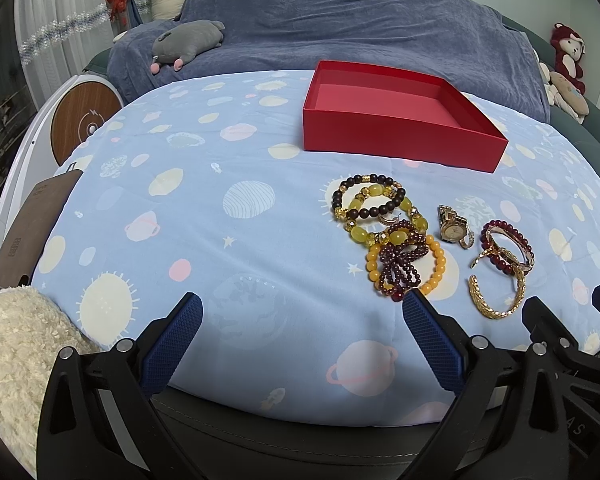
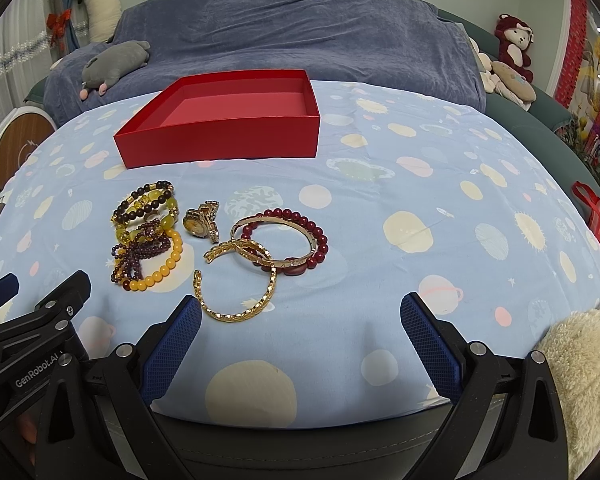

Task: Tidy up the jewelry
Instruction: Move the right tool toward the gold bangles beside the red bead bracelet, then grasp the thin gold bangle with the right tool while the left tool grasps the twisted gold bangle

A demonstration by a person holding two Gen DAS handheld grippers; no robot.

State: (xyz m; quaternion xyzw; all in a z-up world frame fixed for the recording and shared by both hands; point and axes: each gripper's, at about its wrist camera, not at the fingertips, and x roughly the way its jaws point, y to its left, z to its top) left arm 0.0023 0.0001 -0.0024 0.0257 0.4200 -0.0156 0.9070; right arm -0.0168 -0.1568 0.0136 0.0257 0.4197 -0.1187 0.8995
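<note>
Left tool (image 1: 302,306) and right tool (image 2: 300,308) released, level, low over tablecloth (image 2: 420,208), near bracelets (image 2: 148,232).

Left wrist view: low at the near edge of the cloth-covered table (image 1: 220,240), facing forward toward the sofa (image 1: 340,20), the jewelry pile (image 1: 392,240) close, ahead to its right. Right wrist view: same low near edge, just beside and to the right, pile (image 2: 152,240) ahead to its left. Shared: pile, red box (image 1: 400,120) (image 2: 220,120), sofa (image 2: 300,28).
</note>
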